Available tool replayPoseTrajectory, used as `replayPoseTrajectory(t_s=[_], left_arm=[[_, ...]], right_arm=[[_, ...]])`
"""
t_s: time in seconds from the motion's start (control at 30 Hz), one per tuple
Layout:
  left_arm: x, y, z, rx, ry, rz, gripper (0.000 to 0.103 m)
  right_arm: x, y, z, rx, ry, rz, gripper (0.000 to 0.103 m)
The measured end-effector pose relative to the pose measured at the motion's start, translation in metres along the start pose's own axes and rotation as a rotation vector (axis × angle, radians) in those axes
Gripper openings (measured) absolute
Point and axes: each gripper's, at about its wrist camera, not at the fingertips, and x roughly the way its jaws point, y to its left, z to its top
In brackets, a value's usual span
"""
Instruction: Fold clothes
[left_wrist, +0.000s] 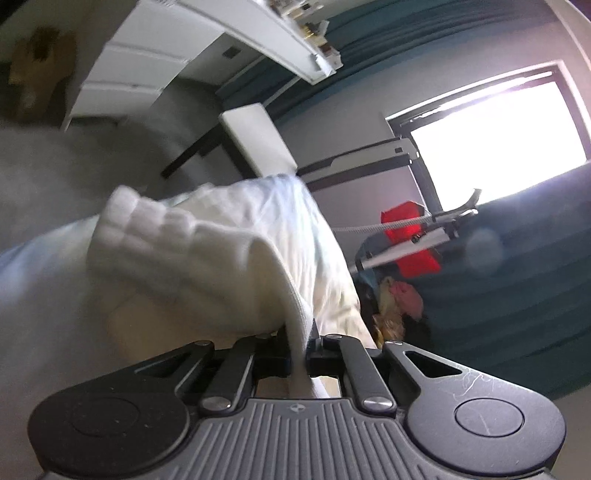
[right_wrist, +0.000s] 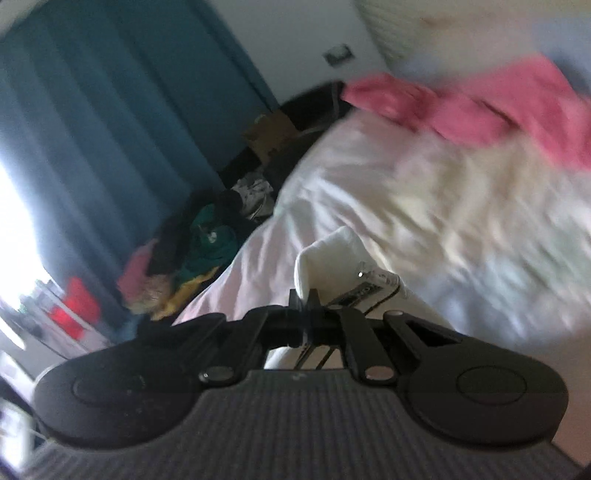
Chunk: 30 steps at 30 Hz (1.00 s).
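My left gripper is shut on a white garment, pinching a ribbed edge; the cloth bunches and hangs forward over the fingers. My right gripper is shut on another part of the white garment, next to a tag or label. Both hold it above a bed with a white sheet. A pink garment lies on the bed at the far right. The right view is blurred.
A pile of mixed clothes lies on the floor beside the bed, also in the left wrist view. Teal curtains, a bright window, a white desk, a red object and a cardboard box surround the bed.
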Motion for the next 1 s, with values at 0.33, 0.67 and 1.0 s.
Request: replayPoseTrajectory(t_s=[0.33,0.67,1.0], left_arm=[[0.169,-0.019,0.013,0.083,0.048,0.193,0.009],[0.182,-0.024,0.014,0.164,0.055,0.159,0.043],[0.063,0.016,-0.025,0.19,0.047,0.087,0.076]], right_arm=[[0.186,0.056,-0.065,-0.121,0.113,-0.164,0.005],[0.185,0.041,-0.067,-0.085,0.171,-0.03,0.023],[0.053,-0.057,-0.063,0.261,0.235,0.242,0.06]])
